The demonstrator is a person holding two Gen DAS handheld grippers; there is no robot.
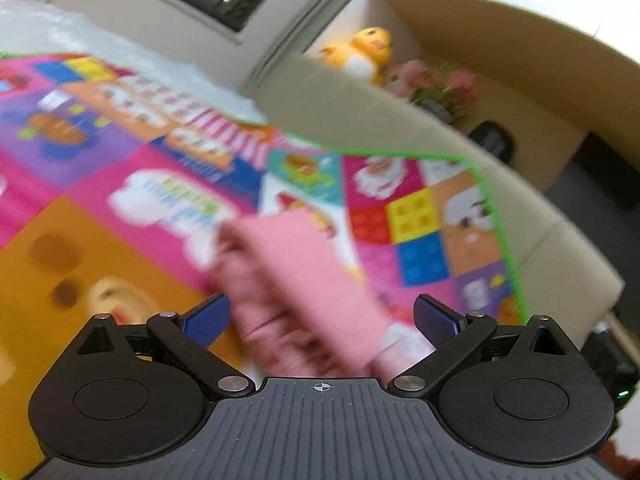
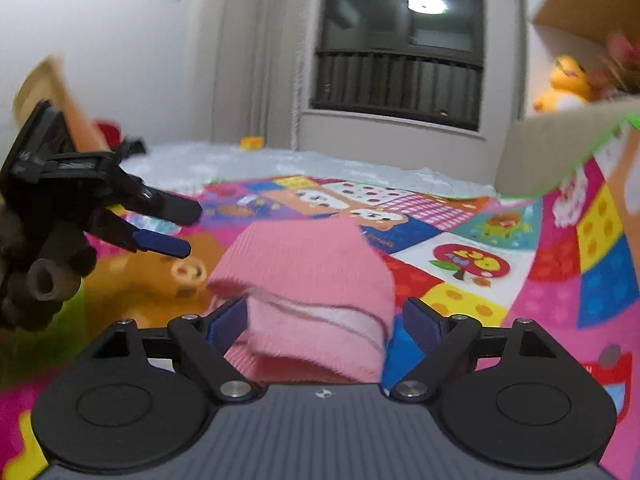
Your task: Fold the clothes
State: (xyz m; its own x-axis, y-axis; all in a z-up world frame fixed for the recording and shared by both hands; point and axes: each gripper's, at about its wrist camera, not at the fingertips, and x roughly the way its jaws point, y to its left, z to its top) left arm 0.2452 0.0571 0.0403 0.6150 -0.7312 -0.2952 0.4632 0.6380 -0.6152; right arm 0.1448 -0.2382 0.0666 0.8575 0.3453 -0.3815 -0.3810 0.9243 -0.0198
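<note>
So we've got a folded pink ribbed knit garment (image 2: 308, 292) lying on the bright cartoon-patchwork play mat (image 2: 480, 248), pretty much in the middle of things. In the right wrist view it sits right in front of us, between the two blue pads, with a paler pink layer peeking out along the near edge where the fold stacks up. Its long axis in the left wrist view (image 1: 300, 292) runs from near us up and to the left, away across the mat; both shots are blurry so we can't make out which end is the neck or hem.

Our right gripper (image 2: 324, 326) has its jaws spread wide, one on each side of the garment; whether the pads touch the fabric we can't tell. Our left gripper (image 1: 322, 316) is spread wide too, with the pink bundle just ahead between the pads. From the right wrist view we can see that left gripper (image 2: 176, 228) off to the left above the mat, pinching nothing.

Further out: the mat's green-trimmed edge curls up against a tan cardboard panel (image 1: 360, 112), a yellow plush toy (image 1: 368, 50) sits behind that, and a dark window (image 2: 400, 48) is on the far wall.
</note>
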